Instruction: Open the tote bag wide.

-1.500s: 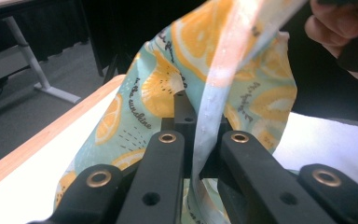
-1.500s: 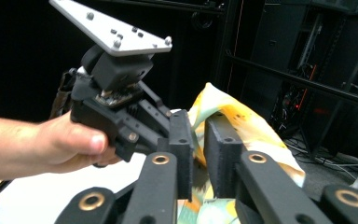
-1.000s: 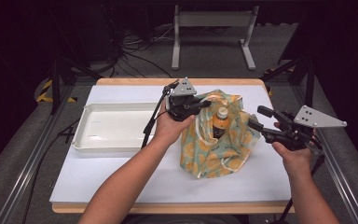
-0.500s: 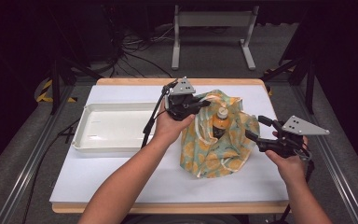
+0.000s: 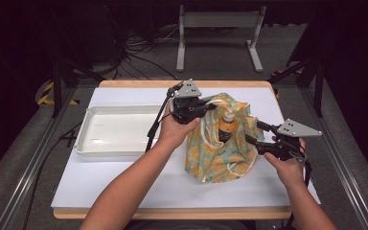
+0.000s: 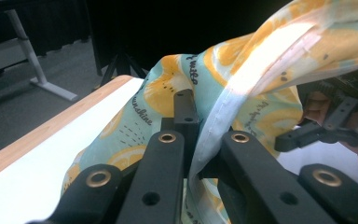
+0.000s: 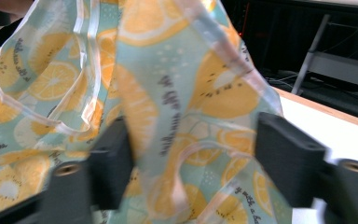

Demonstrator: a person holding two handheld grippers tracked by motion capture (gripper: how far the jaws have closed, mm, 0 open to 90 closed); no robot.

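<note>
Two tongs flank the bag, left tongs pinching its rim.

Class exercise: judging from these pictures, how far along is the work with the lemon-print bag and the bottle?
Done: the orange bottle stands inside the lemon-print bag. In hand: the left hand-held gripper pinches the bag's rim, while the right hand-held gripper, jaws open, sits at its other side. Left: the white tray holds nothing.
</note>
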